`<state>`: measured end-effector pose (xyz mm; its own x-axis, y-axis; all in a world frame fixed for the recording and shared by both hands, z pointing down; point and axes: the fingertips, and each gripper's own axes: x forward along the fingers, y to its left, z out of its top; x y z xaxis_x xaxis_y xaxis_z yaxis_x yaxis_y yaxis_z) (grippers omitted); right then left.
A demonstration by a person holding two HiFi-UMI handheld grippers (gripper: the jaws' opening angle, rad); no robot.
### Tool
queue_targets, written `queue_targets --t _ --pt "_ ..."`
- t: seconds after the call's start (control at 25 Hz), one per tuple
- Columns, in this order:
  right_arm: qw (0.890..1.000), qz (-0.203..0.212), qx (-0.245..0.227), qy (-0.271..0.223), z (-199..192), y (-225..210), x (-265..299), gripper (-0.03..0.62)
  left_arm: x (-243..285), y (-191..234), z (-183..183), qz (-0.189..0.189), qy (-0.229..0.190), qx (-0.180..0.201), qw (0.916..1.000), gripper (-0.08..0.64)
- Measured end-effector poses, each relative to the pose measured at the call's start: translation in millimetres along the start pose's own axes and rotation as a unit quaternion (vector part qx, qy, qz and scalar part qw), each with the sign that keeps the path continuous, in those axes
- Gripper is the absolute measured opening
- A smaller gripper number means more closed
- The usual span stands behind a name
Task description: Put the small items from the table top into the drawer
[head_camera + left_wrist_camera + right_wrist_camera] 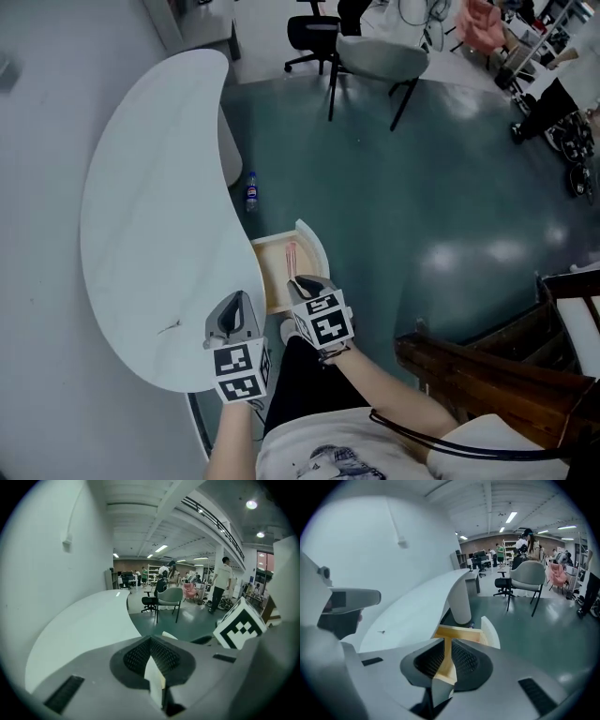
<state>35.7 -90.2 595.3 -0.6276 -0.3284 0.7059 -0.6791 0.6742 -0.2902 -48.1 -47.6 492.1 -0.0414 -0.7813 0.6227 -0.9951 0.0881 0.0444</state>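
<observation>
My left tool (238,298) and right tool (302,280) are released, jaws slightly apart, empty. Slim pink items (289,255) lie in the open drawer (264,272) at the worktop (159,187) edge, long axis pointing away from me.

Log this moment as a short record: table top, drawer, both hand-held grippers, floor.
table top: white, curved
small dark item: lies on the table near the person, too small to identify
drawer: open at the table's edge
pinkish item: inside the drawer
left hand-held gripper: over the table's edge, jaws a slit apart, nothing between
right hand-held gripper: above the open drawer, jaws a slit apart, nothing between
bottle: on the floor by the table's base
</observation>
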Motion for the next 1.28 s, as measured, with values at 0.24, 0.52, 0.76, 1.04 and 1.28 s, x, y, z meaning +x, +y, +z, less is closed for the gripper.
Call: queue_targets --t 0.24,0.52,0.76,1.04,1.28 --pt "0.999 0.015 -0.015 -0.048 6.6 20.3 -80.0 0.06 -52.0 -27.7 11.1 0.016 -0.039 0.005 0.9991 0.034" --pt "0.992 0.041 -0.05 -0.107 22.1 48.1 -158.4 0.06 -110.9 -55.3 16.6 0.033 -0.075 0.01 0.9966 0.034" --pt "0.983 0.082 -0.08 -0.147 36.4 81.9 -210.5 0.06 -158.6 -65.9 31.6 0.048 -0.115 0.021 0.992 0.034" --pt "0.973 0.114 -0.103 -0.17 47.7 120.2 -231.7 0.06 -201.7 -56.6 41.4 0.064 -0.146 0.014 0.9871 0.034" --pt "0.964 0.136 -0.127 -0.189 63.6 165.0 -237.1 0.06 -231.4 -24.8 41.5 0.078 -0.168 0.0 0.9827 0.034"
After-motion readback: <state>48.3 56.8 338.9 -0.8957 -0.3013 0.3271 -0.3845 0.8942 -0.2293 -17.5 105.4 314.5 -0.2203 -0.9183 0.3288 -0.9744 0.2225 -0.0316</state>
